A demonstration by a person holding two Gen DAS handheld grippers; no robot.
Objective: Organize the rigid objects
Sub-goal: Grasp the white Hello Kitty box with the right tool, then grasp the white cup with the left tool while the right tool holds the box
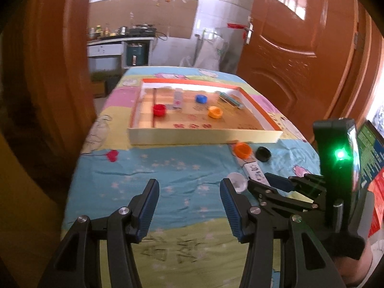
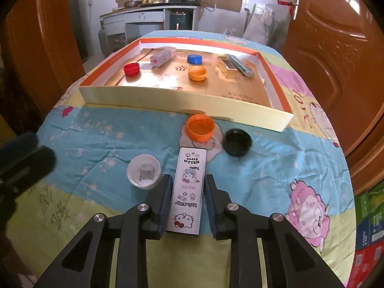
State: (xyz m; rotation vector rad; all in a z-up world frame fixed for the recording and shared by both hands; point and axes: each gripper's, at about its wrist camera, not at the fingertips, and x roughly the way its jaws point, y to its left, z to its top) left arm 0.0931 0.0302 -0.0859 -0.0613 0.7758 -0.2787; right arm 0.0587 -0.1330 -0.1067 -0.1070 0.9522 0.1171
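A shallow orange-rimmed box lid [image 2: 276, 117] [image 1: 204, 139] lies on the table and holds red [image 2: 131, 68], blue [image 2: 194, 58] and orange [image 2: 197, 72] caps, a clear case and small boxes. In front of it lie an orange cap [image 2: 200, 127], a black cap [image 2: 237, 142], a white cap [image 2: 144, 171] and a white Hello Kitty box [image 2: 188, 189]. My right gripper [image 2: 188, 180] straddles the Hello Kitty box, its pads close to both sides. It shows in the left wrist view [image 1: 268, 182] too. My left gripper [image 1: 189, 187] is open and empty above the cloth.
The table wears a cartoon-print cloth [image 2: 96, 132]. Brown doors [image 1: 300, 55] stand on both sides. A kitchen counter [image 2: 148, 9] is behind. Coloured cartons [image 2: 367, 228] are stacked at the right, past the table edge.
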